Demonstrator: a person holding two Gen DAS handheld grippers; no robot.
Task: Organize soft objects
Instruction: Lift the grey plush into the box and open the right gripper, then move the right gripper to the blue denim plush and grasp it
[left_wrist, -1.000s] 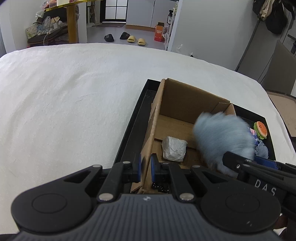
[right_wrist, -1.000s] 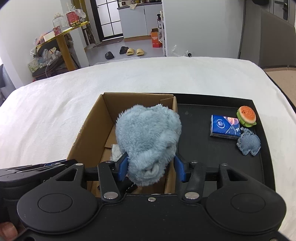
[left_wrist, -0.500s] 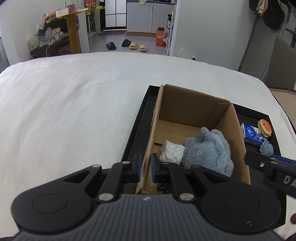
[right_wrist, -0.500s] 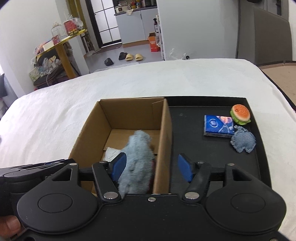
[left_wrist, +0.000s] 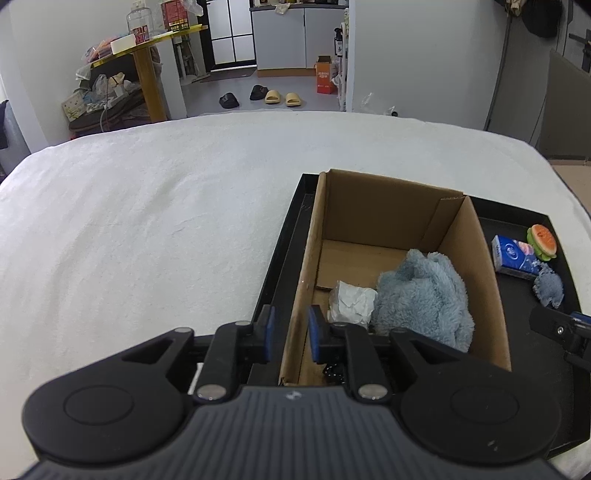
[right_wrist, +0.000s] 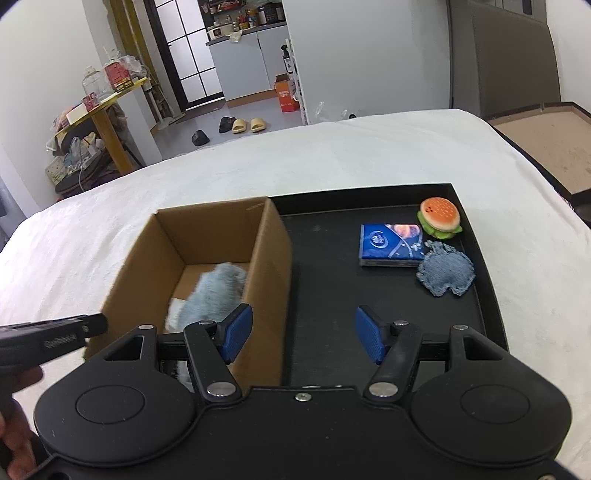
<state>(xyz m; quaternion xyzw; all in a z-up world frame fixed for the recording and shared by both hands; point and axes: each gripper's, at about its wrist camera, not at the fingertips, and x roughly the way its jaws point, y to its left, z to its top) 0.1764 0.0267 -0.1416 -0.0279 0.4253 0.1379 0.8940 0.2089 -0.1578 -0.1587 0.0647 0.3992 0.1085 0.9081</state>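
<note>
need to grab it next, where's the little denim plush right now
The denim plush lies on the black tray, right of the cardboard box in the right wrist view. It touches the blue tissue pack, with the burger toy just beyond.

A white cover (left_wrist: 147, 229) spreads over the broad surface. Beyond its far edge lies a grey floor, where tan slippers (left_wrist: 282, 98) sit just beside a black pair (left_wrist: 240, 96) (one black slipper apart from the other in the right view). An orange carton (left_wrist: 325, 75) stands near the white cabinets (left_wrist: 295, 37). At left, a yellow table (left_wrist: 147, 48) carries jars and boxes, with clutter heaped beneath it.
</note>
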